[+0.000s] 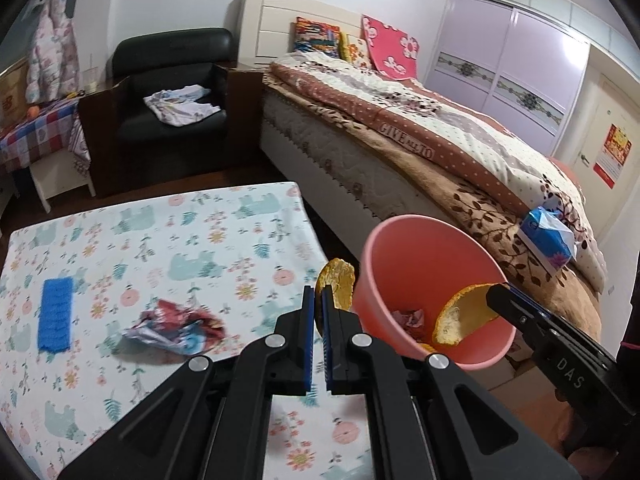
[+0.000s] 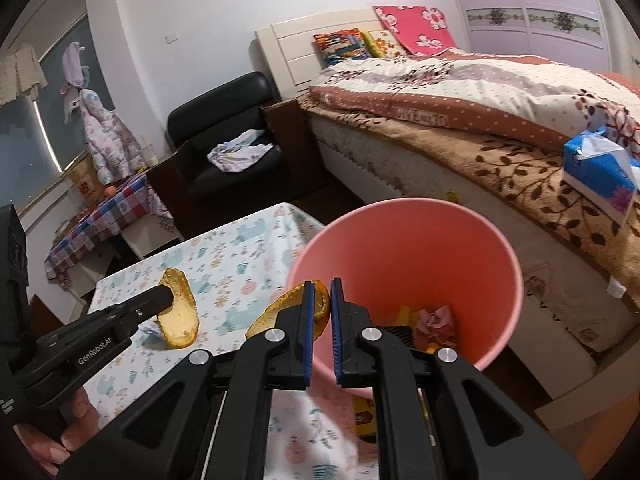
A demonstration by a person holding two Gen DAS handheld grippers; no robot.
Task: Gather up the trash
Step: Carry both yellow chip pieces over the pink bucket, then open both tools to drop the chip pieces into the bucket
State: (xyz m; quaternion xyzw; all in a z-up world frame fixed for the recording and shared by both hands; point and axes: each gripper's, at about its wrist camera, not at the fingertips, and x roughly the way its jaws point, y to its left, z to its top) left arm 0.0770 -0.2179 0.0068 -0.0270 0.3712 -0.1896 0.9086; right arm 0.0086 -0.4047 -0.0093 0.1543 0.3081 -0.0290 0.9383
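The pink bin (image 2: 404, 248) is standing beside the table (image 1: 120, 240). The right gripper (image 2: 321, 304) is pinching orange peel (image 1: 460, 316) over its mouth; the left gripper (image 1: 316, 304) is pinching another peel (image 1: 340, 280) outside it. Release only once fully inside the rim.

Home bedroom: bed (image 1: 420, 132), armchair (image 1: 176, 92)

Pink bin (image 2: 404, 236); orange peel (image 1: 460, 316)
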